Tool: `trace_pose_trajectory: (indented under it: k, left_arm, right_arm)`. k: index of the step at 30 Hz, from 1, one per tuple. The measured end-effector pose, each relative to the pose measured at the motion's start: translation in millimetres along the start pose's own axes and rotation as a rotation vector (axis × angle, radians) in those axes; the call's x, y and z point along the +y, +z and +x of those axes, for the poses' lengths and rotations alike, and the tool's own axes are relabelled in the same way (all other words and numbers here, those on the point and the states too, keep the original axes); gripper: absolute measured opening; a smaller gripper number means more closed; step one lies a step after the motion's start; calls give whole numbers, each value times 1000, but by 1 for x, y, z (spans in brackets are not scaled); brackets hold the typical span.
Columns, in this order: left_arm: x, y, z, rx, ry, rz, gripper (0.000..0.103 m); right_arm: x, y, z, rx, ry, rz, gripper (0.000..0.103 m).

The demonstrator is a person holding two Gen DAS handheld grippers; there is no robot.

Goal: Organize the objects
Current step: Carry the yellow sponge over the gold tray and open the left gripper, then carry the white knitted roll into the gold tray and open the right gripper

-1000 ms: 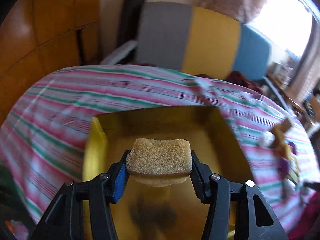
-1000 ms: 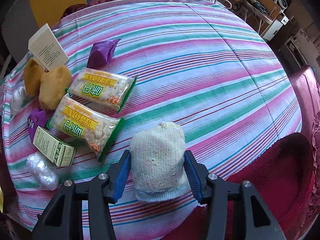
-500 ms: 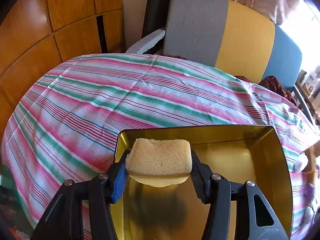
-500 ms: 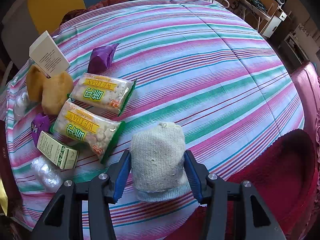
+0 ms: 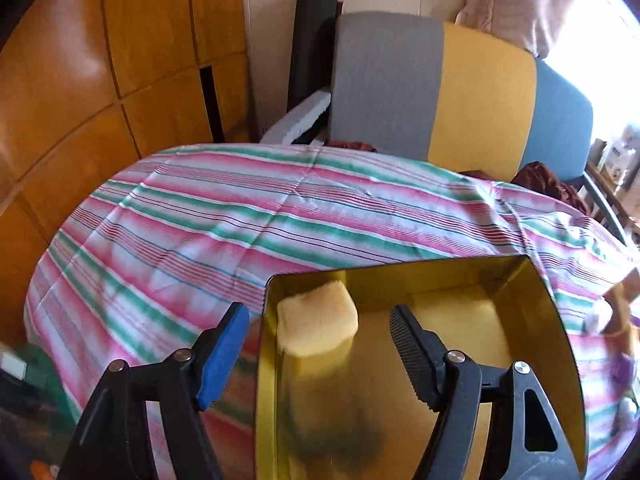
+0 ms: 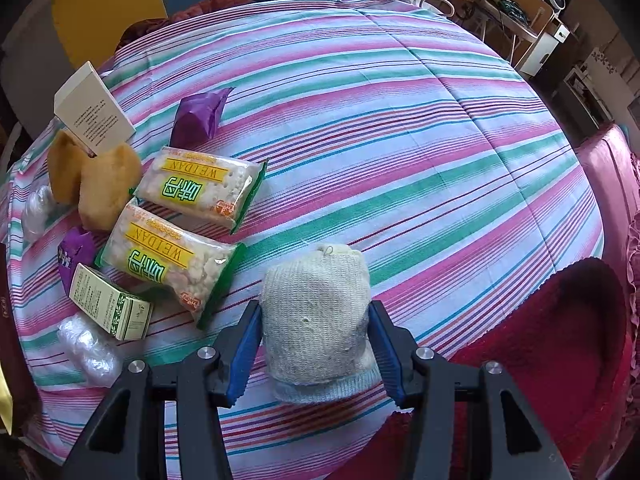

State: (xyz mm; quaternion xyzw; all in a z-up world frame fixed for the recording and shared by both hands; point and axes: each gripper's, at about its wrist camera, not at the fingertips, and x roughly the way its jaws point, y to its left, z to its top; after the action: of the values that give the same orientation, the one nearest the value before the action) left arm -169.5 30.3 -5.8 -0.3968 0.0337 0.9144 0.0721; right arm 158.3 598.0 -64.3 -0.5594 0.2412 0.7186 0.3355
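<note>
Left gripper (image 5: 316,336), jaws opening, has just released the yellow sponge (image 5: 317,329) into the gold tin (image 5: 560,328), one item stowed; right gripper (image 6: 314,350) pinches the knitted scrubber (image 6: 316,316).

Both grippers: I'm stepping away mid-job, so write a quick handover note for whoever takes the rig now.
Left gripper: jaws opening, yellow sponge dropping free into the gold tin.
Right gripper: clamped on the knitted scrubber above the striped tablecloth.
Done: one sponge in the tin.
Left: the scrubber, two cracker packs, two sponges, boxes, purple packets and plastic bundles beside them.
</note>
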Motion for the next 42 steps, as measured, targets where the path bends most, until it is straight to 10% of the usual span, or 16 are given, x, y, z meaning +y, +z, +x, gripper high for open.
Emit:
trace_pose_trajectory:
  k: [17,23,30,42]
  left_arm:
    - [27,-93,-72,7,-35,-108,75]
    - [45,-95,-83,-11,-23,-151,75]
    - [70,-101,-91,-20,-7,-196,75]
    - [101,-114,-90,-3,9,-261,75]
  right_arm:
    - [34,-9,-86,-240,131,-26,52]
    - [160,-12,-134,-311,320,-275,52]
    - [343,-60,-127,-163,551,-606,52]
    - [546,-139,-71,51,578,-809,52]
